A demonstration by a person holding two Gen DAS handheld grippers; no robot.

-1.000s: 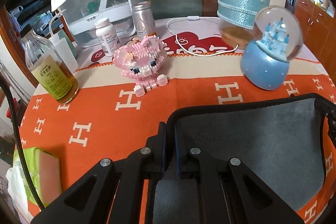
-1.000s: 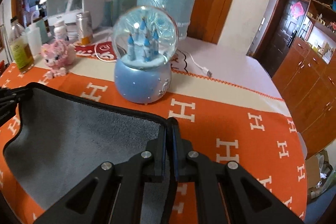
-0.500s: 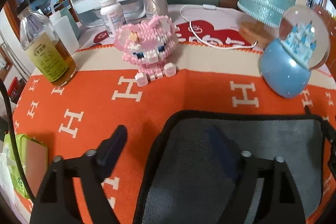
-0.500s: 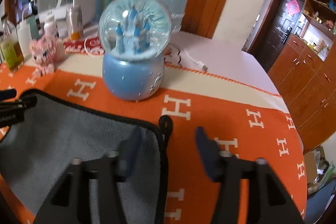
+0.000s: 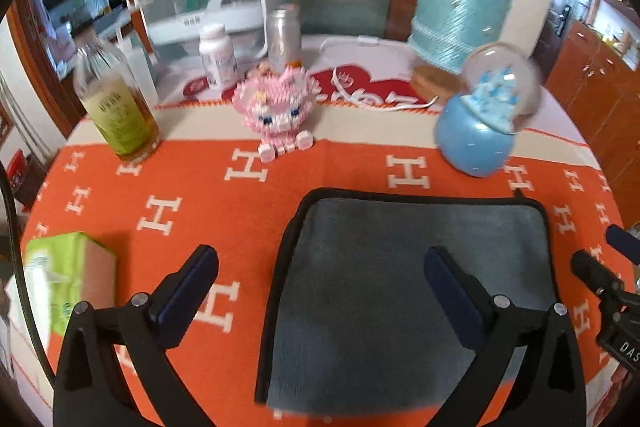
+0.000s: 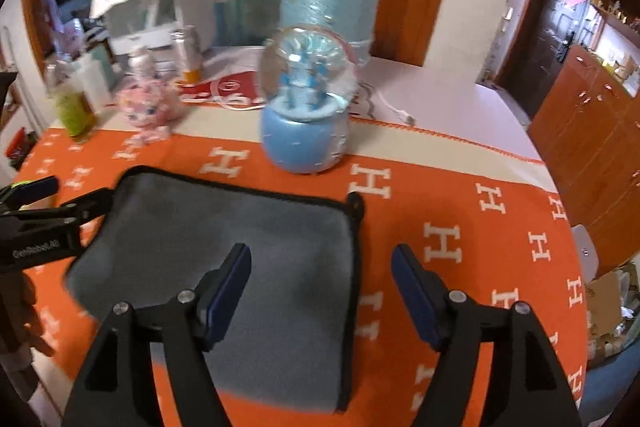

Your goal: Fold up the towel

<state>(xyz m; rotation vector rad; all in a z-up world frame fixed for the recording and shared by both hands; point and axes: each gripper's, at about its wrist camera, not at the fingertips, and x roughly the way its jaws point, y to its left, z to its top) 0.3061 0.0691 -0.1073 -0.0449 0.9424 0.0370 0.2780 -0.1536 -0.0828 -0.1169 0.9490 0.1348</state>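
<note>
A grey towel (image 5: 404, 291) with a black border lies folded flat on the orange tablecloth; it also shows in the right wrist view (image 6: 224, 259). My left gripper (image 5: 320, 267) is open and empty, raised above the towel's left edge. My right gripper (image 6: 320, 263) is open and empty, raised above the towel's right edge. The right gripper shows at the right edge of the left wrist view (image 5: 600, 279), and the left gripper at the left edge of the right wrist view (image 6: 48, 199).
Behind the towel stand a blue snow globe (image 5: 484, 123), a pink brick-built toy (image 5: 276, 111), a bottle of yellow-green liquid (image 5: 116, 107), a teal lamp (image 5: 460, 3), small bottles and a white cable. A green tissue pack (image 5: 64, 279) lies at the left edge.
Both grippers were shut on the towel's far corners, then opened and let go. Both have pulled back and up; the towel now lies flat on the table.
</note>
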